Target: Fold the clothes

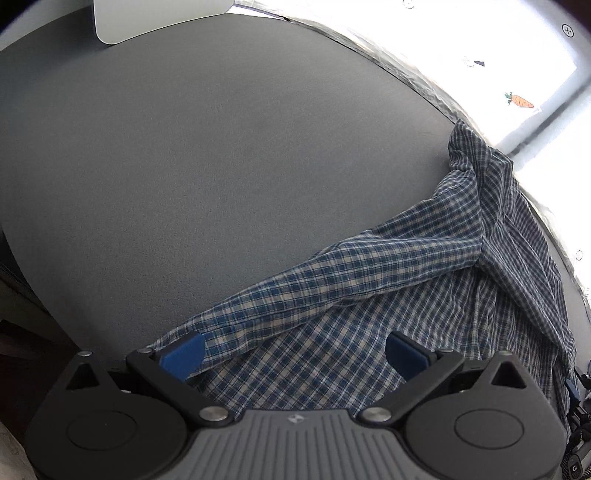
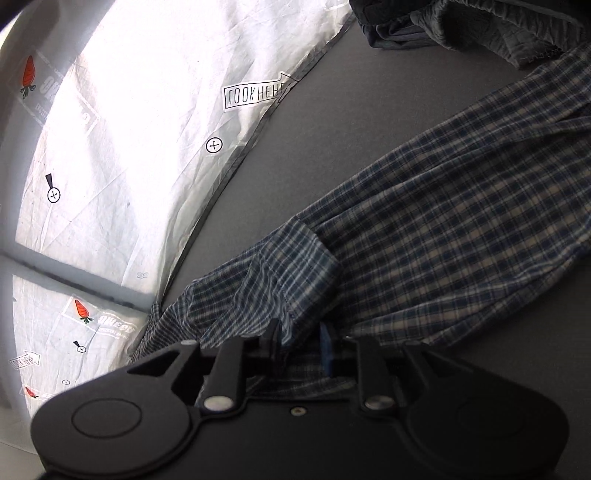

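Note:
A blue and white plaid shirt (image 1: 369,295) lies crumpled on the grey table (image 1: 184,166), with one sleeve stretched out across it. My left gripper (image 1: 293,354) hovers just above the shirt's near edge, open wide, with its blue pads (image 1: 183,354) well apart and nothing between them. In the right wrist view the sleeve and body of the plaid shirt (image 2: 461,221) run toward the upper right. My right gripper (image 2: 300,341) sits at the bunched cuff end (image 2: 288,288). Its jaws stand a little apart with a fold of fabric between them, and the pads do not visibly press on it.
A dark grey garment (image 2: 461,26) lies bunched at the table's far end. A white printed sheet with carrot pictures (image 2: 129,129) covers the floor beyond the table edge (image 2: 236,162). A pale flat object (image 1: 159,18) rests at the table's far corner.

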`<state>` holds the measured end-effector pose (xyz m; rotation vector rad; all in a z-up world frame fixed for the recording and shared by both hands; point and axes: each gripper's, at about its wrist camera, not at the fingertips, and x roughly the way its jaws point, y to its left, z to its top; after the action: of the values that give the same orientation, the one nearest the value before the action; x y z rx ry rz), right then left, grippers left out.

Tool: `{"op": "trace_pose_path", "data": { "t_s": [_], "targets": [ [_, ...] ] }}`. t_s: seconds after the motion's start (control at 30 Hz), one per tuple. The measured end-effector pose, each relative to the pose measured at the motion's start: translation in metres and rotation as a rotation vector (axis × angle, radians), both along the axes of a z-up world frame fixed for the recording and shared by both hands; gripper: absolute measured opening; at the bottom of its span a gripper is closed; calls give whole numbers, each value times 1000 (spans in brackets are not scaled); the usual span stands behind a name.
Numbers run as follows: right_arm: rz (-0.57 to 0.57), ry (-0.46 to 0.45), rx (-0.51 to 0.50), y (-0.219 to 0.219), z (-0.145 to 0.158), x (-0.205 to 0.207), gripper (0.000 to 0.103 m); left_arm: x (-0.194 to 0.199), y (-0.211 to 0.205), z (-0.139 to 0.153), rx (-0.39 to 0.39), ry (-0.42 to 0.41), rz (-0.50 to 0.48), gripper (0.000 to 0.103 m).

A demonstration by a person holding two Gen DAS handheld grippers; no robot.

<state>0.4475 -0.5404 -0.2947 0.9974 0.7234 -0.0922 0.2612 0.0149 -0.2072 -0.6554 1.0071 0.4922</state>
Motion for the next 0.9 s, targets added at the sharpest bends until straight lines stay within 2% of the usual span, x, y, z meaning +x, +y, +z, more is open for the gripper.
{"op": "trace_pose_path", "data": {
  "t_s": [0.07,0.17,0.3,0.37,0.53,0.67,0.9],
  "targets": [
    [8,-14,13,7,6,-17,31,-8,10,-3,-27,-12,17,103],
    [32,-22,6,26,12,-46,30,-12,28,-6,-68,-27,24,103],
    [48,-40,22,64,16,-88,20,-9,42,-8,-73,-38,-56,103],
    [46,-48,27,86,18,-109,19,-10,52,-10,-81,-46,-105,103],
    [72,-33,64,154,17,-154,18,-21,78,-14,-97,-68,-192,103],
    [153,-11,81,216,16,-183,18,-30,103,-19,-136,-64,-241,103],
    [285,25,177,327,2,-240,18,-47,134,-29,-142,-31,-376,103]
  ]
}}
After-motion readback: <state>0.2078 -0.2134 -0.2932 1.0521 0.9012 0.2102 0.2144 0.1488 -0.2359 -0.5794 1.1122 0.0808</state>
